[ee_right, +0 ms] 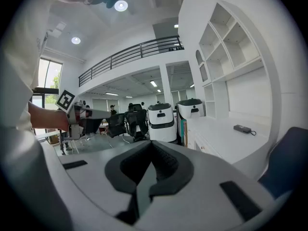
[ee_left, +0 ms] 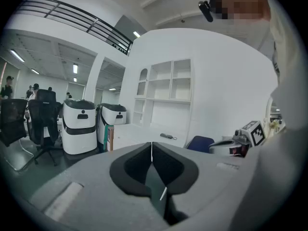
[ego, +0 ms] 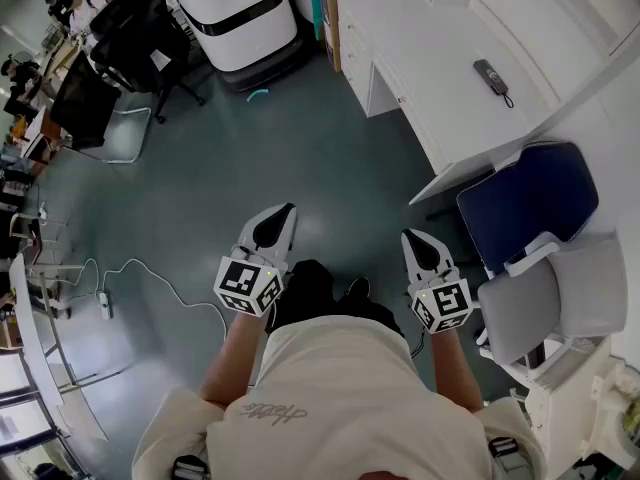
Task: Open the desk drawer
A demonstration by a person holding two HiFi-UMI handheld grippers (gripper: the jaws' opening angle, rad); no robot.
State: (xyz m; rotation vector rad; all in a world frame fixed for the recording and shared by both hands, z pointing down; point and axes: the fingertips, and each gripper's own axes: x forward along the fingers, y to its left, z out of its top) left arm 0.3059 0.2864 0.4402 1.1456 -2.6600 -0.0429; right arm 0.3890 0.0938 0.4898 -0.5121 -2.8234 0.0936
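The white desk [ego: 455, 63] stands ahead at the right, its drawer fronts [ego: 354, 46] facing the open floor. No drawer stands pulled out. My left gripper [ego: 288, 208] and right gripper [ego: 408, 234] hang side by side above the grey floor, well short of the desk and touching nothing. In the left gripper view the left gripper [ee_left: 152, 147] has its jaws closed together, with the desk [ee_left: 132, 133] far beyond. The right gripper [ee_right: 151, 144] also has its jaws meeting at the tips, empty, and the desk [ee_right: 226, 139] lies to its right.
A black remote-like device [ego: 491, 76] lies on the desk. A blue chair [ego: 530, 196] and a grey chair [ego: 560, 303] stand at my right. Two white machines [ego: 235, 18] are parked beyond, black office chairs [ego: 130, 38] at the left. A power strip [ego: 105, 305] and cable lie on the floor.
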